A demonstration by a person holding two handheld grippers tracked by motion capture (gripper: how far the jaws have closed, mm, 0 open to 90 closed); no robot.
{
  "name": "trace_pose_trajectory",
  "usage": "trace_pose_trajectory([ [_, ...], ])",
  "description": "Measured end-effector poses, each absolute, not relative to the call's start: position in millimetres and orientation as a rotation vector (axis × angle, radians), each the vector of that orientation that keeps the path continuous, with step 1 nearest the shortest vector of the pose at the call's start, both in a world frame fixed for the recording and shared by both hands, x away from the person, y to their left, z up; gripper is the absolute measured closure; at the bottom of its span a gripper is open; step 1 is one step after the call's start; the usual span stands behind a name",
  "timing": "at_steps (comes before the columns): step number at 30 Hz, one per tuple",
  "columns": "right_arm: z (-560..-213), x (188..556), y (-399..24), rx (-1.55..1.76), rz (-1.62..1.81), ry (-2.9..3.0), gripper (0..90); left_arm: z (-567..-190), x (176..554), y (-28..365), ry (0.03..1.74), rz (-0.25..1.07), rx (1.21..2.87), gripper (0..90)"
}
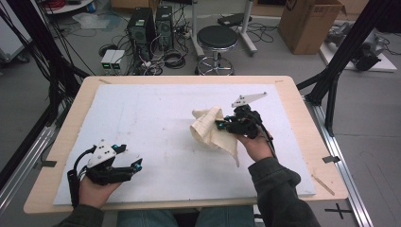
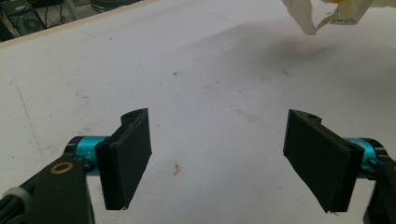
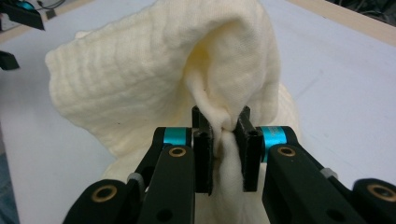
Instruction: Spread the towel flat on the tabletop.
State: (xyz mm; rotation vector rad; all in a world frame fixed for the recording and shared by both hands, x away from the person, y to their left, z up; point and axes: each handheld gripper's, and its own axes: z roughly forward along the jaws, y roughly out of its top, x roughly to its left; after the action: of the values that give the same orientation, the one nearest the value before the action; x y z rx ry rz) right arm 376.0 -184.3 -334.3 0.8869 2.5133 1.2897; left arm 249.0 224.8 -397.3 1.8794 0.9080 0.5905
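A cream waffle-weave cloth point(image 1: 211, 130) is seen right of centre on the white foam board point(image 1: 156, 142), bunched up and partly lifted. It is pinched by the right gripper point(image 1: 221, 125) — jaws are closed on a fold of the fabric, which is squeezed between the two black pads in the right gripper view, with the rest of the cloth point(image 3: 163, 70) arched up and over the jaw tips. The gripper is held in the right hand point(image 1: 257, 144), with a grey three-cornered plate point(image 1: 248, 99) carried on top.

The left gripper point(image 1: 137, 164) is held low near the front left of the board, well apart from the cloth. Its jaws are spread wide — nothing is held between them, and only bare, lightly stained board point(image 2: 205, 93) is seen in the gap. A hanging edge of the cloth point(image 2: 308, 18) is caught at the top of the left gripper view.

The board is laid on a wooden table point(image 1: 66, 127).
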Motion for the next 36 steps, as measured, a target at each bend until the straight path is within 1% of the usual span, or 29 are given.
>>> trace_pose_trajectory([
  [3,-333,379,-160,0.87,1.305,2.544,80.4,-397,249,224,0.908,0.59,1.878,23.6],
  [5,-334,380,-153,0.87,1.308,2.548,80.3,-397,249,224,0.907,0.591,1.874,23.7],
  [8,-346,388,-130,0.88,1.288,2.579,80.1,-397,249,224,0.907,0.59,1.875,23.7],
  [10,-350,390,-125,0.893,1.285,2.585,79.9,-397,249,224,0.905,0.59,1.878,23.7],
  [12,-367,398,-113,0.919,1.252,2.591,79.3,-397,250,224,0.904,0.588,1.878,23.6],
  [13,-367,398,-113,0.919,1.252,2.591,79.3,-397,250,224,0.903,0.588,1.88,23.6],
  [14,-379,403,-105,0.946,1.207,2.599,78.9,-397,250,224,0.902,0.589,1.88,23.7],
  [15,-379,403,-105,0.946,1.207,2.599,78.9,-398,250,224,0.901,0.592,1.881,23.7],
  [16,-394,410,-101,0.978,1.185,2.593,78.0,-398,250,224,0.899,0.594,1.882,23.7],
  [19,-405,416,-98,1.007,1.148,2.608,76.6,-399,251,223,0.898,0.588,1.887,23.7],
  [21,-411,419,-96,1.01,1.116,2.604,72.6,-399,252,221,0.893,0.586,1.895,23.7],
  [22,-412,419,-95,1.009,1.107,2.602,68.8,-400,253,220,0.893,0.583,1.893,23.7],
  [24,-414,421,-94,1.002,1.094,2.608,64.4,-400,254,219,0.889,0.581,1.902,23.7],
  [25,-414,421,-95,0.996,1.093,2.609,60.4,-401,254,217,0.89,0.579,1.899,23.7],
  [28,-407,421,-102,0.996,1.151,2.606,50.5,-401,255,214,0.88,0.577,1.905,23.8],
  [30,-399,416,-108,0.969,1.185,2.588,46.7,-401,256,212,0.879,0.571,1.902,24.0],
  [31,-392,411,-115,0.953,1.201,2.577,42.9,-401,257,210,0.877,0.567,1.902,24.1],
  [35,-382,401,-128,0.926,1.241,2.562,41.6,-400,259,204,0.867,0.557,1.9,25.1],
  [36,-378,392,-135,0.901,1.27,2.545,41.6,-400,260,202,0.861,0.554,1.904,27.4],
])
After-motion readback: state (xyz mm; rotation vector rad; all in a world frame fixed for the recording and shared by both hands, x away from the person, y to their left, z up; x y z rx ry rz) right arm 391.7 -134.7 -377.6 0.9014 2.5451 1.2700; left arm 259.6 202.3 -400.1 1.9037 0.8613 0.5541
